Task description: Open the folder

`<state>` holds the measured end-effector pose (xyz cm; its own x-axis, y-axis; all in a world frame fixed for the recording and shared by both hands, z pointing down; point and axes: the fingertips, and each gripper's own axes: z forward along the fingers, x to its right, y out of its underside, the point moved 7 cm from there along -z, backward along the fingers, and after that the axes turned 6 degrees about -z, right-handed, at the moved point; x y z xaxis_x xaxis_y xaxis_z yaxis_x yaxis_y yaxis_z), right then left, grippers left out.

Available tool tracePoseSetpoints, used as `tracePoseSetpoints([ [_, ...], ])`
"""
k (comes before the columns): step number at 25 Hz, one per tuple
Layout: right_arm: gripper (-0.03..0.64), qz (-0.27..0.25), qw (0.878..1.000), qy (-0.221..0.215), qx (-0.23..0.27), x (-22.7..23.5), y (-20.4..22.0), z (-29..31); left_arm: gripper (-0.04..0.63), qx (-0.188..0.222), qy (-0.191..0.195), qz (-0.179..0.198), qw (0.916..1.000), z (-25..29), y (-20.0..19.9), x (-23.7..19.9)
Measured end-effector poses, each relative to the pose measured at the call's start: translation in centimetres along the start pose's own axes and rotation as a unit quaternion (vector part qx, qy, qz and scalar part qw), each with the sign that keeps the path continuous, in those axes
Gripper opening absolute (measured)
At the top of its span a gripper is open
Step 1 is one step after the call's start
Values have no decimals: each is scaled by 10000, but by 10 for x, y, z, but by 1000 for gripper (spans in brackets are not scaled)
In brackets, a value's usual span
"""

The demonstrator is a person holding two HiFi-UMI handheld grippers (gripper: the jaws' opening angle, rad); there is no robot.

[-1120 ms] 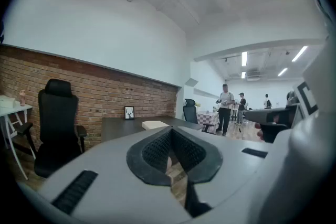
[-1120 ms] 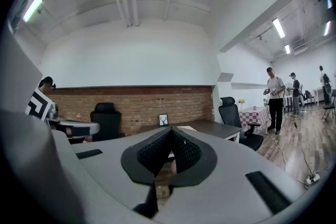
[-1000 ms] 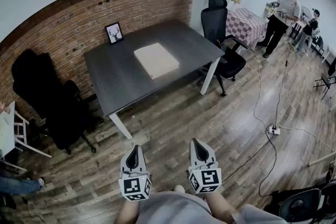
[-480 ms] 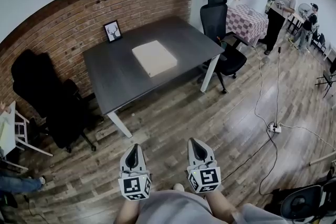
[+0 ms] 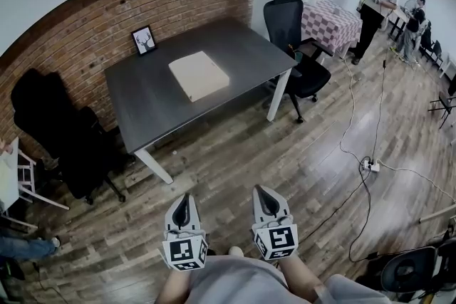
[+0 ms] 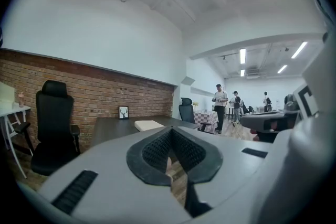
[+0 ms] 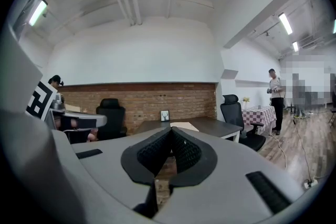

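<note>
Wood-plank floor lay beneath both grippers, with a dark table standing ahead of them against a brick wall.

Left gripper: jaws clenched together, nothing between the pads. Right gripper: jaws likewise pressed together and empty. Both were held level, side by side and near each other, pointing toward the table.

Folder: a flat beige item, closed, lying on the tabletop well apart from both grippers. It sat ahead of the left gripper and slightly to that gripper's right, and ahead and to the left of the right gripper. Neither gripper touched it. Its outline was close to square. The slightly longer side appeared to run from the wall side of the table toward the gripper side, angled a little rightward, roughly in line with the table's short edges.

Small framed picture: upright on the table's far corner, beyond the folder and to its left.

Black office chair: at the table's right end, ahead and right of the right gripper.
</note>
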<state>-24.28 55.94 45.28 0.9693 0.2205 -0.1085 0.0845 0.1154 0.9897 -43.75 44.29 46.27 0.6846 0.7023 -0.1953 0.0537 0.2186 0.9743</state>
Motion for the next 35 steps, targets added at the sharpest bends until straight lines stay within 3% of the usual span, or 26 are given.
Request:
tracePoseSetpoints([
  [8,-2,170,9997,144,-116,26,9,2,2,-166,110,150,9997,20,-1,21],
  [17,-2,125,9993,312,-188,55,16,41,2,-146,203,61,9997,75,4,17],
  [29,-2,143,9980,530,-322,110,-3,185,2,-149,293,26,9995,231,-30,-19],
  [35,-2,124,9985,438,-302,130,-18,264,2,-115,75,-22,9999,301,-48,-52],
])
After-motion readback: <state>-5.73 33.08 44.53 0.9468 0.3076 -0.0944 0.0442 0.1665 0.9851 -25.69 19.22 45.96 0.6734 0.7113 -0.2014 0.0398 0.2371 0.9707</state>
